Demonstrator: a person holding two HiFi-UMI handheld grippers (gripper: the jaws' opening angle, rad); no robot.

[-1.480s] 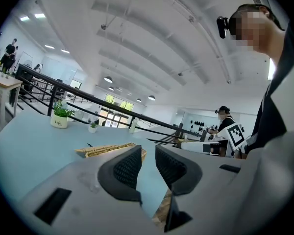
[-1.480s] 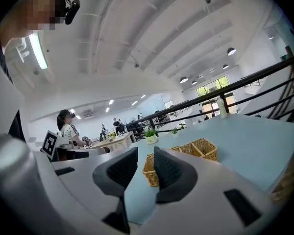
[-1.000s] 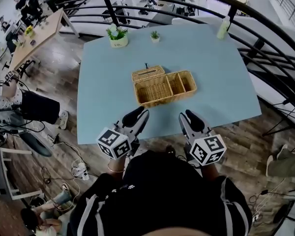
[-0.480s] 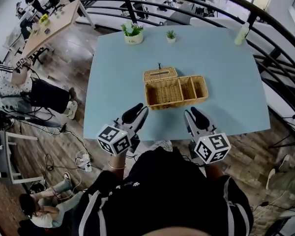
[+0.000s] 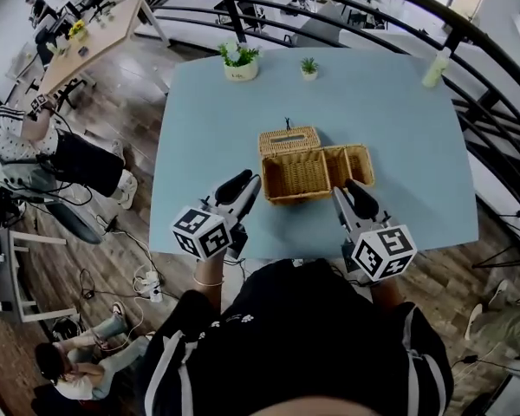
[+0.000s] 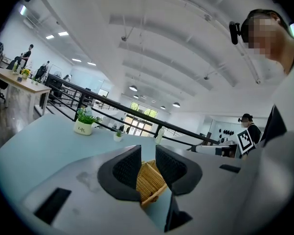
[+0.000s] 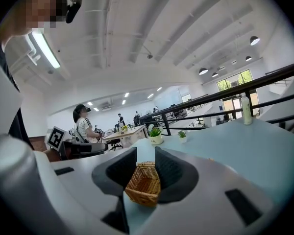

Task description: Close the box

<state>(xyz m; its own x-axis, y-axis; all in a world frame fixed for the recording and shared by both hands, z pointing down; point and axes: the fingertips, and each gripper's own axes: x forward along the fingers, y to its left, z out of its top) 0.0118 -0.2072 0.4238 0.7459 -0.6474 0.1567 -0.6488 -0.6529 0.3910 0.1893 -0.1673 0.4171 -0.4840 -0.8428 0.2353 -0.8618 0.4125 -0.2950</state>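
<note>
Wicker, honey-coloured and tightly woven: one box (image 5: 316, 172) is shown open on the light blue surface (image 5: 199, 128), just ahead of both pairs of fingers. Its long axis runs across them from left to right. Its single lid (image 5: 289, 139) is laid back on the far side.

The left gripper (image 5: 245, 185) is held by the near left corner and the right gripper (image 5: 347, 194) by the near long side. Contact with the weave cannot be made out. The left fingers (image 6: 126, 166) are kept a little apart with nothing clamped, the box being seen only beyond their tips. The right fingers (image 7: 169, 168) are likewise parted and empty.

The lid lies beyond the left fingers and slightly to their right, so that pair is judged the nearer for swinging it forward.

Far beyond the fingertips, a large potted plant (image 5: 240, 61), a small potted plant (image 5: 308, 66) and one bottle (image 5: 437, 66) are counted.
</note>
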